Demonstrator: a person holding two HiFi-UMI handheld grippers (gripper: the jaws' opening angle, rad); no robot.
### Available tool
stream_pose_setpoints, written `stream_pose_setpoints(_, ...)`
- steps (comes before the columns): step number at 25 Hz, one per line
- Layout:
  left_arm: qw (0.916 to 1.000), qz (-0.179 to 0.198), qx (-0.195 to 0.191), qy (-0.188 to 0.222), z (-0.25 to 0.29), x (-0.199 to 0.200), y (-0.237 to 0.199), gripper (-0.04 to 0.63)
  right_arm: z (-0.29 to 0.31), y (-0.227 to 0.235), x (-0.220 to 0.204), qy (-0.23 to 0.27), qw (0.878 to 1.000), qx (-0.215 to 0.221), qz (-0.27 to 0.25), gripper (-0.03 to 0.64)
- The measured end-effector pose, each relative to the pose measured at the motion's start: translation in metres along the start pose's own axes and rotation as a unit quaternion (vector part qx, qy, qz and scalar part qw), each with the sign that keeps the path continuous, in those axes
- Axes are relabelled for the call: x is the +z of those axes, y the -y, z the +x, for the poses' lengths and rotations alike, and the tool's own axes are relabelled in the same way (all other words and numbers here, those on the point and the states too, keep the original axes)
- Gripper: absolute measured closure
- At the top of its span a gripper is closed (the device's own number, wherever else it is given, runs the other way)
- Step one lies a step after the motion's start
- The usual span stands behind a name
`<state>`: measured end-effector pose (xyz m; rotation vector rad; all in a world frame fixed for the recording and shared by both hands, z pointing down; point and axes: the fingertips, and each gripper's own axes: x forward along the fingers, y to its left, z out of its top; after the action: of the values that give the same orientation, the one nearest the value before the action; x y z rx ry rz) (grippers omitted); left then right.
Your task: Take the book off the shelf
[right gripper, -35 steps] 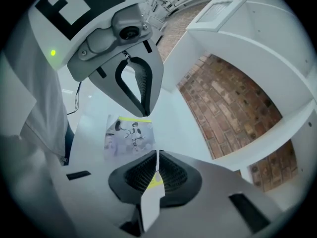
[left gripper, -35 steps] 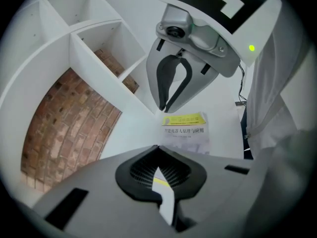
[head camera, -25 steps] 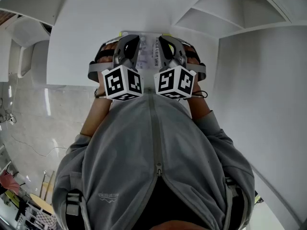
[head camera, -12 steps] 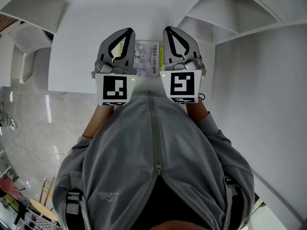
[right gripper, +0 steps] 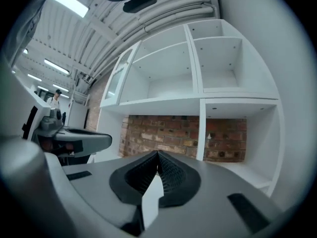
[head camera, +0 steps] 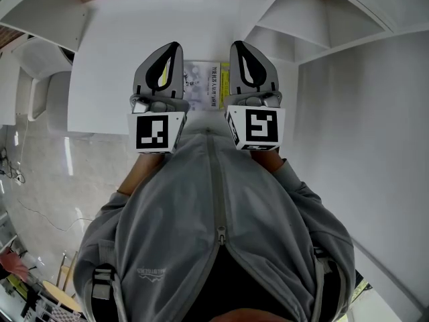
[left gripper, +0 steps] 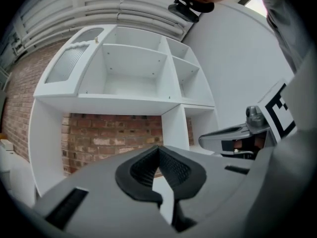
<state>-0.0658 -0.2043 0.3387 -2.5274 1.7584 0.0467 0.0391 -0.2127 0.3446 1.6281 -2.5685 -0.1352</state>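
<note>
Both the left gripper (head camera: 173, 48) and the right gripper (head camera: 237, 47) are closed and empty, flanking the book (head camera: 204, 86), which lies flat on the shelf (head camera: 114, 52) (thin, light, likely bendy: best pinched by its near edge).

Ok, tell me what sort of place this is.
Probably a workshop or industrial hall with a staged furniture set rather than a home. An open white shelf unit stands before an exposed brick wall, under a high ribbed ceiling with strip lights.
</note>
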Motion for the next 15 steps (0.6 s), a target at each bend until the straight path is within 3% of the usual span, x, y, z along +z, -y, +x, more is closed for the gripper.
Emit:
stream_pose_setpoints(3, 1.0000, 0.004, 0.000, 0.005, -0.0008, 0.0033, 0.0009, 0.588, -0.0014, -0.0010, -0.0015, 0.002, 1.000, -0.005, 0.026, 0.591)
stream_pose_setpoints(15, 0.9998, 0.008, -0.018, -0.005, -0.0049, -0.0019, 0.0080, 0.588, -0.0037, -0.0041, -0.0048, -0.001, 0.999, -0.002, 0.042, 0.591)
